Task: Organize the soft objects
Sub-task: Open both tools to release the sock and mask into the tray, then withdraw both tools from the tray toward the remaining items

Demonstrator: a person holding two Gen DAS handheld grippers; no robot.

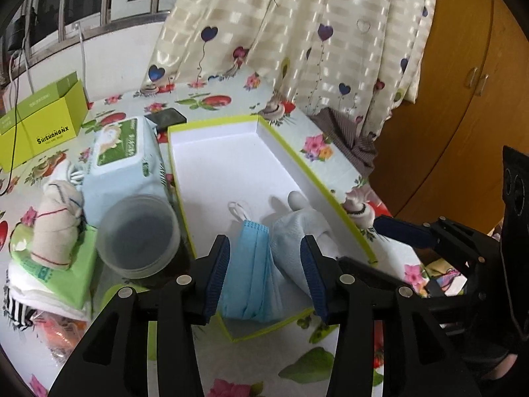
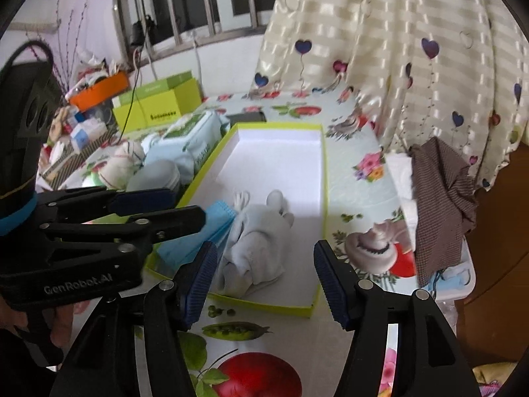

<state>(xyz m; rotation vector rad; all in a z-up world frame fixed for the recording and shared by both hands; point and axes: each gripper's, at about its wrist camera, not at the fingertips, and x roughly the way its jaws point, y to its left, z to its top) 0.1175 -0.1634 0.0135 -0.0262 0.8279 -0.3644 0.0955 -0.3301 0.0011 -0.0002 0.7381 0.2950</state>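
Observation:
A shallow white box with a lime-green rim lies on the floral tablecloth. At its near end lie a stack of blue face masks and, to their right, a rolled pale white cloth bundle. My left gripper hovers over the masks with its jaws apart and the pads clear of them. In the right wrist view it shows from the side. My right gripper stands open above the white bundle, holding nothing. Part of it reaches in at the right of the left wrist view.
Left of the box sit a wet-wipes pack, a translucent round tub, a tied beige sock roll on a green tissue pack, and a lime carton. A pinkish rolled sock and brown checked cloth lie right.

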